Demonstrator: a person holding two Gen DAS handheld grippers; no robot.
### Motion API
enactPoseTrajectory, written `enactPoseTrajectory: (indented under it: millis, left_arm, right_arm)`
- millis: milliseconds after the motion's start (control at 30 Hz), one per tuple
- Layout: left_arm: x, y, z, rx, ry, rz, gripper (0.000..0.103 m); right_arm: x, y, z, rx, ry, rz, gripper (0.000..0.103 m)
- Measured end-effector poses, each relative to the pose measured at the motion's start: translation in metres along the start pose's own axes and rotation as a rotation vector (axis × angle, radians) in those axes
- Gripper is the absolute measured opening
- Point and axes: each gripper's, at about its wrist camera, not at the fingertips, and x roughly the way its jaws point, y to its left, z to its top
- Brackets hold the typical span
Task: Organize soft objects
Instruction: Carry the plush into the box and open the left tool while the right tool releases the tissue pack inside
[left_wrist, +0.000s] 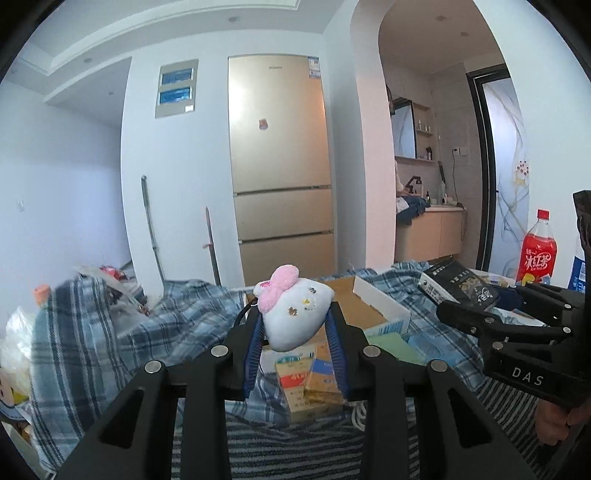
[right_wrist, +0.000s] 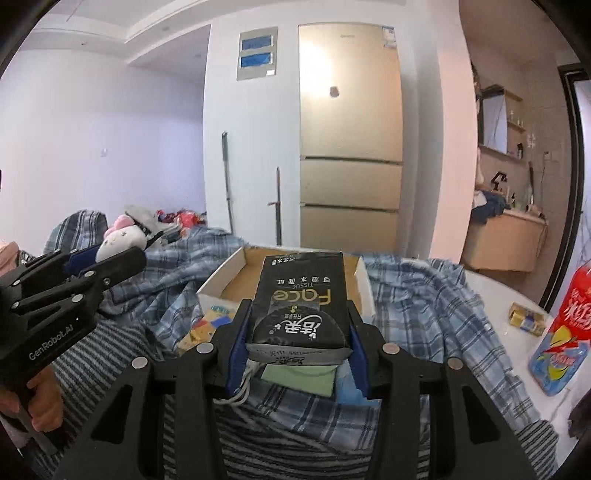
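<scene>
My left gripper (left_wrist: 295, 325) is shut on a white plush cat head with a pink bow (left_wrist: 291, 310) and holds it above the clutter; it also shows in the right wrist view (right_wrist: 120, 236). My right gripper (right_wrist: 301, 328) is shut on a black pack of face tissues (right_wrist: 303, 295), held over an open cardboard box (right_wrist: 236, 280). In the left wrist view the right gripper (left_wrist: 491, 314) and the black tissue pack (left_wrist: 458, 288) are at the right, over the box (left_wrist: 369, 302).
Blue plaid cloth (right_wrist: 424, 306) and striped fabric (right_wrist: 295, 435) cover the surface. Small yellow packets (left_wrist: 306, 384) and a green pad (right_wrist: 299, 380) lie below the grippers. A red drink bottle (right_wrist: 565, 332) stands at the right. A gold fridge (right_wrist: 351, 140) is behind.
</scene>
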Motion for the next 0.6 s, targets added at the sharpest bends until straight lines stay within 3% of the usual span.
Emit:
enactPoseTrajectory:
  millis: [367,600]
  left_arm:
    - [-0.008,-0.011,0.055,0.031,-0.046,-0.010,0.035]
    - [0.005,-0.011,0.115,-0.013,-0.116,-0.001,0.035]
  right_arm:
    - [-0.021,-0.004,0.060,-0.024,-0.090,-0.050,0.046]
    - [-0.008,-0.014,0.122,0.016,-0.166,-0.082,0.046]
